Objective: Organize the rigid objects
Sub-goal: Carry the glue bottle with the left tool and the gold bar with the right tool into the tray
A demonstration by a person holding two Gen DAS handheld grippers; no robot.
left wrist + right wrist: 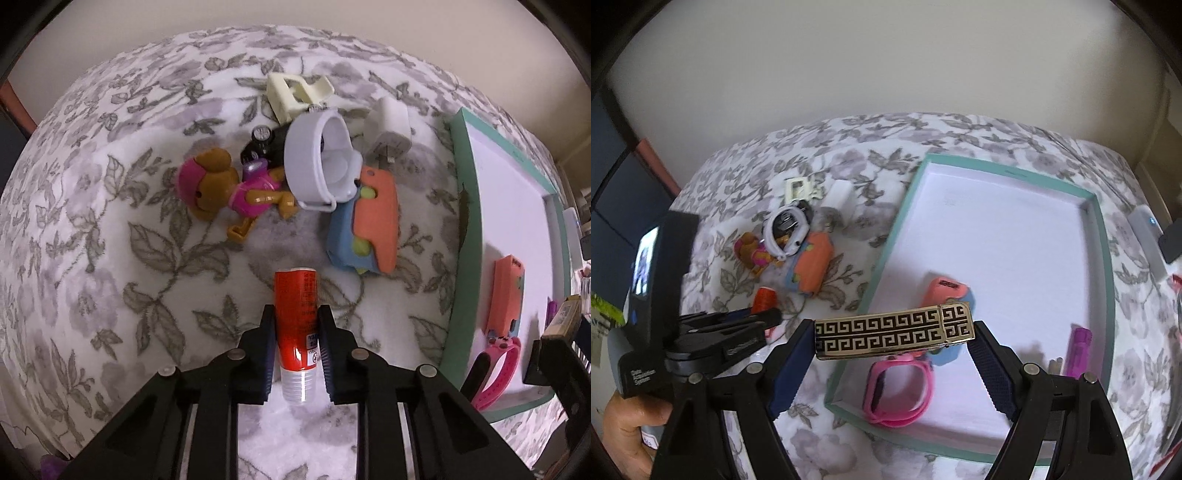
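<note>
Evidently, the patterned gold bar (894,329) was pinched only by its ends in the right tool (886,350) above the teal tray's (1106,236) near edge, while the left tool (295,347) was clamped on the red tube (297,314) over the bed (110,221), so either smooth piece could have been squeezed out.

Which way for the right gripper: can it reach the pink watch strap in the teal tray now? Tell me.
Probably not yet: the right gripper is shut on the gold Greek-key patterned bar, though the pink watch strap lies uncovered just beneath it in the teal-rimmed tray.
</note>
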